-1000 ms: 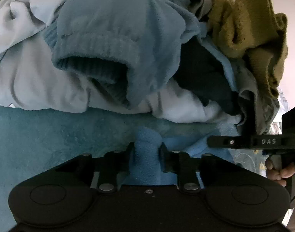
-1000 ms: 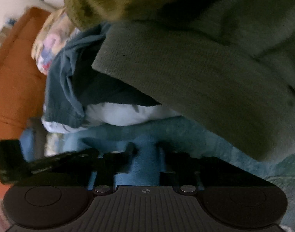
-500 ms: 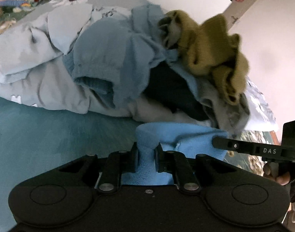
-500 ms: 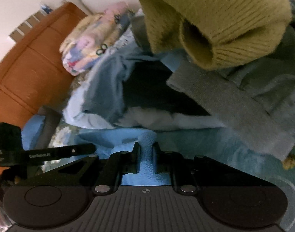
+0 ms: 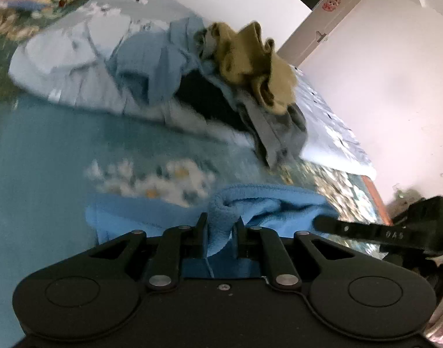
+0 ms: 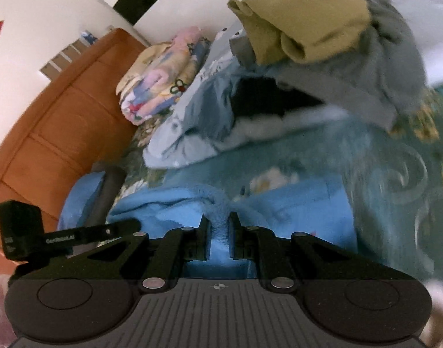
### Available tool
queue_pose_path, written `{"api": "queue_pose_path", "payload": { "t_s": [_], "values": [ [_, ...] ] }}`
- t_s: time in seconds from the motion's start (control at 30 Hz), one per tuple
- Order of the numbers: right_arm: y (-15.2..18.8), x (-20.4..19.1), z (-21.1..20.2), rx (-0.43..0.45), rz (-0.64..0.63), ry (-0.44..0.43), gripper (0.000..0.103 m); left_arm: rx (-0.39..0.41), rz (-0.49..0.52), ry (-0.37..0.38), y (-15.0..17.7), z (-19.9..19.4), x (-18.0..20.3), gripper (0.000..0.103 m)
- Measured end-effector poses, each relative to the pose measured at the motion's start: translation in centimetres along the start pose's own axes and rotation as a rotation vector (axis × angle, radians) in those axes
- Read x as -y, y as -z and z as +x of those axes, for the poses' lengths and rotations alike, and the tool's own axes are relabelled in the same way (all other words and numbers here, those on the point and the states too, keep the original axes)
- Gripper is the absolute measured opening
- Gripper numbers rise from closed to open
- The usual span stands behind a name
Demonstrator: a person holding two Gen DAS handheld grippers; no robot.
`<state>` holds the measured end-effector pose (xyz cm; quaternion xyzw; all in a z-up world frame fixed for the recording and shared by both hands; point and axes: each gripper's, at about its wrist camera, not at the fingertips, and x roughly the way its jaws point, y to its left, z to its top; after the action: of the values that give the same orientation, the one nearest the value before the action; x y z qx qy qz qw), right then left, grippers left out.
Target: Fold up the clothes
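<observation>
My left gripper point(image 5: 220, 224) is shut on a bright blue fleece garment point(image 5: 267, 203), pinching a bunched edge between its fingers. My right gripper point(image 6: 220, 222) is shut on the same blue fleece garment point(image 6: 302, 203), which hangs between the two and spreads below them over the bed. The right gripper's arm shows at the right of the left wrist view point(image 5: 395, 233). The left gripper's arm shows at the left of the right wrist view point(image 6: 61, 236).
A pile of unfolded clothes point(image 5: 169, 66) lies farther back on the teal floral bedspread point(image 5: 47, 145), topped by an olive knit sweater point(image 5: 250, 63) point(image 6: 302, 20). A folded floral quilt point(image 6: 160, 72) sits by the wooden headboard point(image 6: 47, 121). A white wall and a door point(image 5: 323, 32) stand behind.
Both grippers have pulled back and up from the clothes pile, carrying the blue fleece garment clear of it. The pile now sits much farther away.
</observation>
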<state>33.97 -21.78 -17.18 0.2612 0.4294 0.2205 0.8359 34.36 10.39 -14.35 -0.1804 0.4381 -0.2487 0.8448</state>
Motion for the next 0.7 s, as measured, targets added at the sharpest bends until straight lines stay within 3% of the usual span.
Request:
{"api": "queue_pose_path", "payload": {
  "t_s": [0.37, 0.57, 0.7],
  "values": [
    [13.5, 0.4, -3.3, -0.072, 0.227, 0.131, 0.010, -0.204, 0.060, 0.002, 12.0, -2.0, 0.3, 0.012],
    [15.9, 0.1, -3.1, -0.100, 0.209, 0.183, 0.010, -0.232, 0.182, -0.061, 15.2, -2.0, 0.9, 0.013],
    [16.7, 0.0, -2.1, -0.140, 0.170, 0.228, 0.010, -0.253, 0.191, -0.083, 16.5, -1.2, 0.3, 0.013]
  ]
}}
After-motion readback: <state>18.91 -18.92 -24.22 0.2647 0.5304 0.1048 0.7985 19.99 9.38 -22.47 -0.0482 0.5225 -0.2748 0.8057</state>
